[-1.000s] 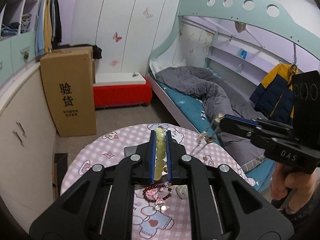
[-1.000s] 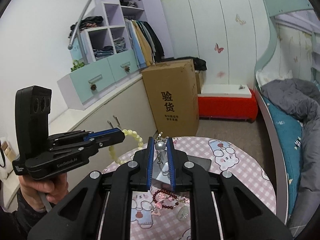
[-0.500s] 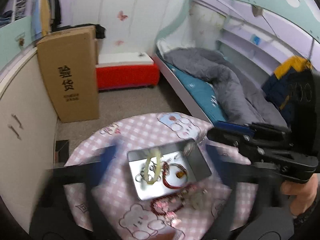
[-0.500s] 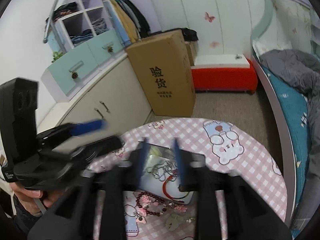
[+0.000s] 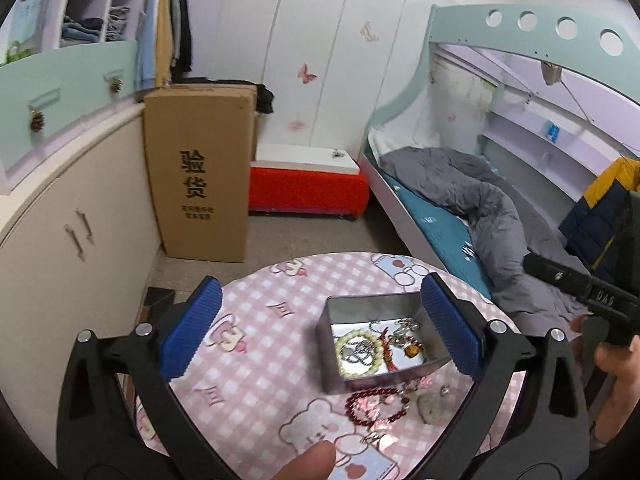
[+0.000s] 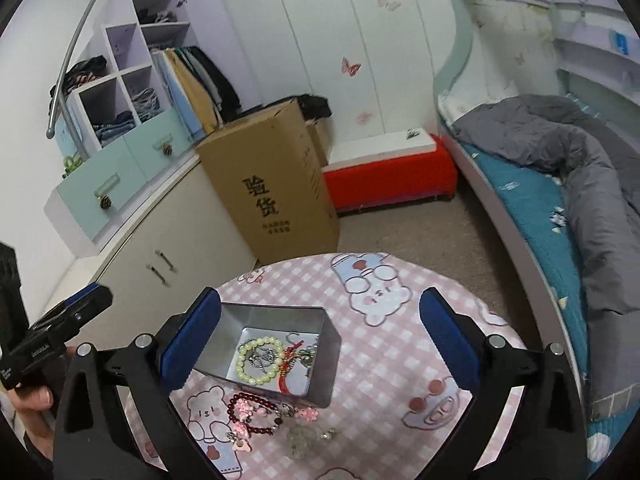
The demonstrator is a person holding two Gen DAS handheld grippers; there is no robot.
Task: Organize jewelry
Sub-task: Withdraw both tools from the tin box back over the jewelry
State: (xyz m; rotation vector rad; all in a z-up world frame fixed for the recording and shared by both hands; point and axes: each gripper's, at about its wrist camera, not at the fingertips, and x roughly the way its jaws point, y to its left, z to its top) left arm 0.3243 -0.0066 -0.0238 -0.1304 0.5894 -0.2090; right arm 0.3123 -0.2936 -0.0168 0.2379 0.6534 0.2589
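A grey metal tin [image 5: 332,364] [image 6: 326,372] stands on the round table with the pink checked cloth [image 5: 260,320] [image 6: 384,340]. In it lie a pale green bead bracelet [image 5: 356,354] [image 6: 258,360], a silver chain [image 6: 262,358] and a red cord piece [image 5: 390,354] [image 6: 286,374]. In front of the tin on the cloth lie a dark red bead bracelet [image 5: 374,406] [image 6: 250,414] and a pale stone pendant [image 5: 432,408] [image 6: 300,440]. My left gripper [image 5: 320,332] is open and empty above the table. My right gripper [image 6: 318,334] is open and empty above the tin.
A tall cardboard box [image 5: 200,176] [image 6: 272,184] stands on the floor behind the table beside white cabinets [image 5: 60,232]. A red bench [image 5: 308,184] and a bunk bed with a grey duvet [image 5: 472,196] are behind and to the right. A fingertip [image 5: 308,462] shows at the bottom.
Both grippers have opened. The green bead bracelet left the left gripper and the silver chain left the right gripper; both now lie in the tin. Both grippers have pulled back and up.
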